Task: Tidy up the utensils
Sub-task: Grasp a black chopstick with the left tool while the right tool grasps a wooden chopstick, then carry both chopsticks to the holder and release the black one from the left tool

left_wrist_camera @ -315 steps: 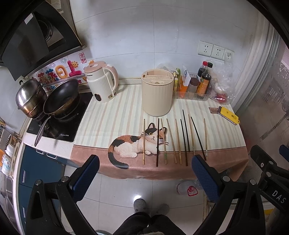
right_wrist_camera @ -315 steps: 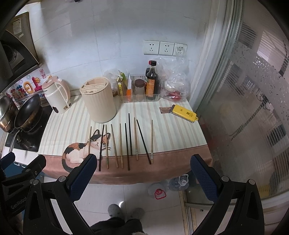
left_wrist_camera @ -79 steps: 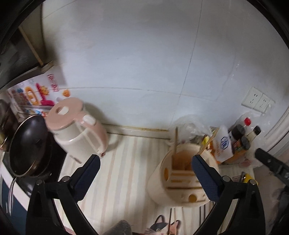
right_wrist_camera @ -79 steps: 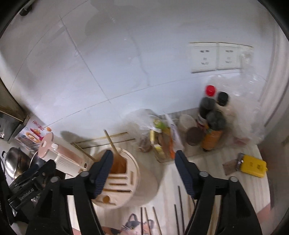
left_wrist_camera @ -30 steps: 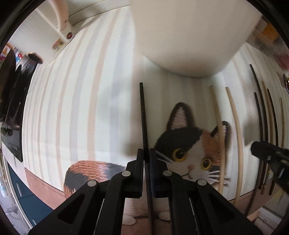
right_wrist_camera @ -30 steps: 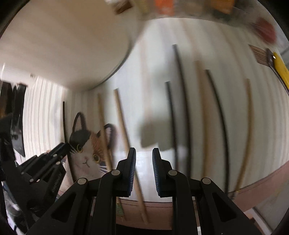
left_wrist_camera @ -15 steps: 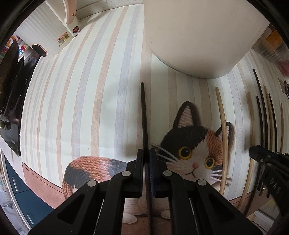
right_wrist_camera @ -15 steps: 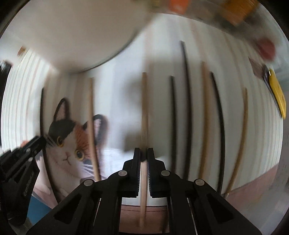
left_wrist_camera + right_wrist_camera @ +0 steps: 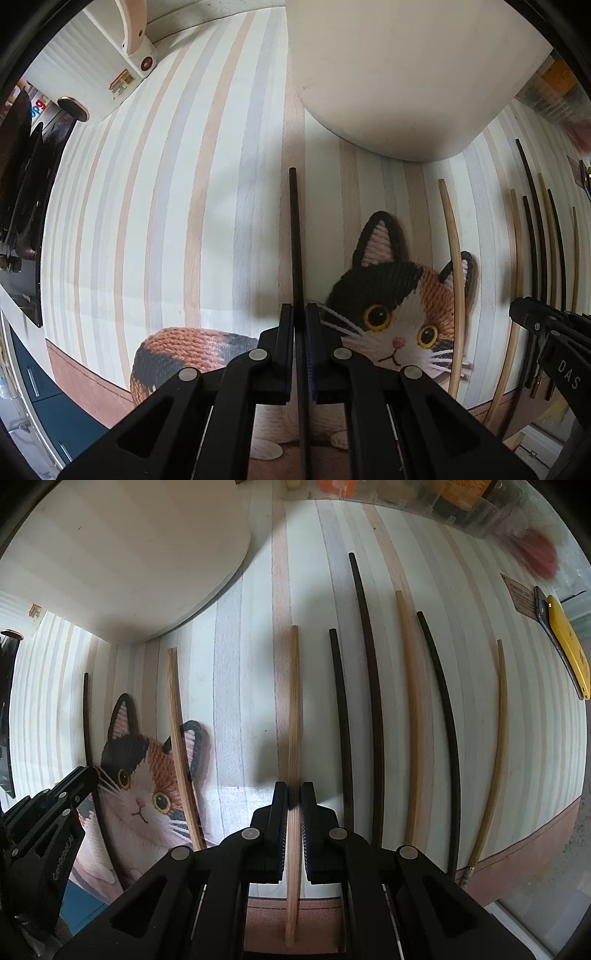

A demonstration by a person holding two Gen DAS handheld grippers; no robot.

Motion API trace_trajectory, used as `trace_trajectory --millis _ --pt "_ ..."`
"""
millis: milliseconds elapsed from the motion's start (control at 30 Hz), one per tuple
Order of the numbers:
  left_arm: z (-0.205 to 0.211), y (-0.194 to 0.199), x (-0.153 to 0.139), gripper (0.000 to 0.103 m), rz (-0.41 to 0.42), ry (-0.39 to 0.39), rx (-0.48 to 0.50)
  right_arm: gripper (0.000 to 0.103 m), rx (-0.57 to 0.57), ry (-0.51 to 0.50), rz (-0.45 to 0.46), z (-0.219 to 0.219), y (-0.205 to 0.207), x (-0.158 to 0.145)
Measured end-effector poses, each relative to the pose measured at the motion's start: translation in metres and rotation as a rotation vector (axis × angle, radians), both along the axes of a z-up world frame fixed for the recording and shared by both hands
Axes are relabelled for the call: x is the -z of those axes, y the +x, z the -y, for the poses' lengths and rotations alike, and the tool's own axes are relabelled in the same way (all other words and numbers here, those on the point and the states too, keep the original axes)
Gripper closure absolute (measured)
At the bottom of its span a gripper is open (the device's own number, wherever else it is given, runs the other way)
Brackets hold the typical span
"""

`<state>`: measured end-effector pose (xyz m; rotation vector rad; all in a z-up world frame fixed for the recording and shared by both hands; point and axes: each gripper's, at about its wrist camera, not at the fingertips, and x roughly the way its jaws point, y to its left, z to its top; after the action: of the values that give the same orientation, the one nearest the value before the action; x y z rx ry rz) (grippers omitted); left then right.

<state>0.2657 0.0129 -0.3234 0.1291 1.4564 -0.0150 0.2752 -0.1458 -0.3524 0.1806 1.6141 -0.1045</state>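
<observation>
My left gripper is shut on a black chopstick that points toward the cream utensil holder, just above the striped cat mat. My right gripper is shut on a light wooden chopstick, also just over the mat. Several more wooden and black chopsticks lie in a row to its right, and one wooden chopstick lies across the cat's ear. The holder stands at the upper left in the right wrist view.
A pink and white kettle stands at the back left beside a black stove. A yellow tool and a tray of condiment bottles sit at the back right. The mat's front edge overhangs the counter.
Both grippers stay shut on their chopsticks. The left view has shifted slightly away from the cat, and the right view has steadied from blur with the wooden chopstick gripped.
</observation>
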Motion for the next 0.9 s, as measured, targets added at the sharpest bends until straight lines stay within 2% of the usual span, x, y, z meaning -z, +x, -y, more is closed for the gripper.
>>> trace_trajectory --millis 100,633,800,900 --pt "0.003 0.004 0.001 0.099 0.000 0.003 0.007 0.095 0.001 0.006 0.001 0.015 -0.002 -0.005" --pt "0.007 0.015 0.000 0.100 0.010 0.019 0.007 0.096 -0.004 -0.012 -0.003 -0.001 0.002 0.003" --pt "-0.003 0.011 -0.012 0.100 0.035 0.004 -0.017 0.096 0.028 0.006 0.020 0.008 -0.003 -0.005" --pt "-0.009 0.009 -0.029 0.100 0.072 -0.005 -0.025 0.096 0.027 0.008 0.048 0.011 -0.003 -0.015"
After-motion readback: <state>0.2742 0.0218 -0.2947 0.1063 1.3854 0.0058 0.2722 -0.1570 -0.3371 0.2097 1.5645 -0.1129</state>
